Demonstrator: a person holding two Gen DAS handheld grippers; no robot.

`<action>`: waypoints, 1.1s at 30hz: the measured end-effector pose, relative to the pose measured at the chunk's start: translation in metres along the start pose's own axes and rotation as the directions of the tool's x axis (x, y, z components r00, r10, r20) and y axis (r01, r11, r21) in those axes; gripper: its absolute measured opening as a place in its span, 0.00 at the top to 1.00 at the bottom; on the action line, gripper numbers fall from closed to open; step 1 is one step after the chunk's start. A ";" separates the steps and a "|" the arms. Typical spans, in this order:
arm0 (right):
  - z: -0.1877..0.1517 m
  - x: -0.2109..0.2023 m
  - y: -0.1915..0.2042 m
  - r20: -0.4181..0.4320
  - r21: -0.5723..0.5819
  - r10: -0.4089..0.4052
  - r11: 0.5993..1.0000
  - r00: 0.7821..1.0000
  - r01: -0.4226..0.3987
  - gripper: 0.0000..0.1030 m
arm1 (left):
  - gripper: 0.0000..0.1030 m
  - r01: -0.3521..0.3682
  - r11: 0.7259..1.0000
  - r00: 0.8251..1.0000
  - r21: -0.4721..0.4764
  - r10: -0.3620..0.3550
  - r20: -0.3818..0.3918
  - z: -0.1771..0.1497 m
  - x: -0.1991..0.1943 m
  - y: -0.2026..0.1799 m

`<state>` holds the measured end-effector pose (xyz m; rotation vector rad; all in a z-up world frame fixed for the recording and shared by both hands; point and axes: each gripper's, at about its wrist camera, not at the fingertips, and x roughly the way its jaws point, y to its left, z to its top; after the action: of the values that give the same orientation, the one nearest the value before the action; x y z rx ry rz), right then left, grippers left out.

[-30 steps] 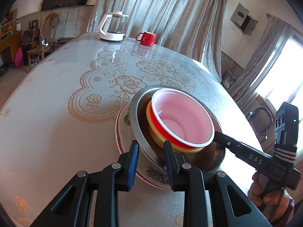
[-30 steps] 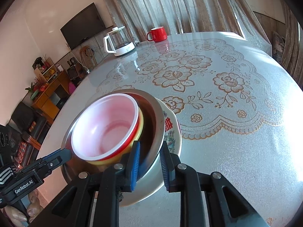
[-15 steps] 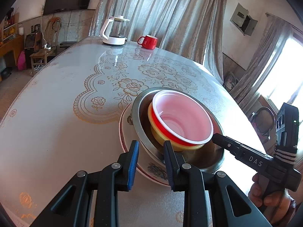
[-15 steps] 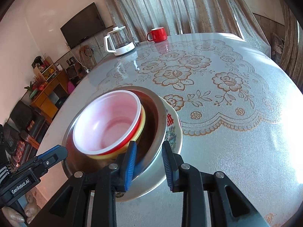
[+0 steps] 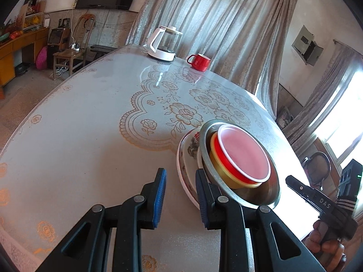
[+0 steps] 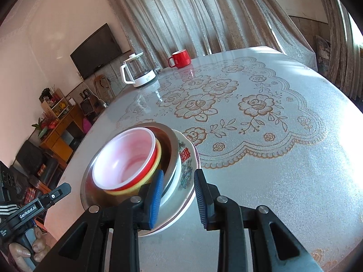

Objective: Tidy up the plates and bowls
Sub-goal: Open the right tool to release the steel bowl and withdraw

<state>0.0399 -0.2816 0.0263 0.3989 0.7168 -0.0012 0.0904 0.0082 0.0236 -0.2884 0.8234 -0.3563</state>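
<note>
A stack stands on the table: a flowered white plate at the bottom, a steel bowl on it, a yellow bowl inside that, and a red bowl with a white inside on top. My left gripper is open and empty, just left of the stack, apart from it. My right gripper is open with its jaws on either side of the plate's near rim, not closed on it.
A glass kettle on a white base and a red mug stand at the table's far side. The round table has a lace-patterned cover. Its edge lies close behind the stack in the left wrist view.
Both grippers have opened wider and drawn back from the stack. The left one has shifted left, off the steel bowl's rim. The stack has not moved.
</note>
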 end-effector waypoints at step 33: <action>-0.023 0.030 0.017 -0.092 -0.157 -0.042 0.987 0.995 0.027 0.80 | 0.75 0.017 0.996 0.995 0.086 -0.008 -0.103 -0.013 0.040 -0.018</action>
<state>0.0497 -0.2537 -0.0024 0.2385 0.8121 0.0413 0.1023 -0.0257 -0.0040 -0.1954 0.9047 -0.4200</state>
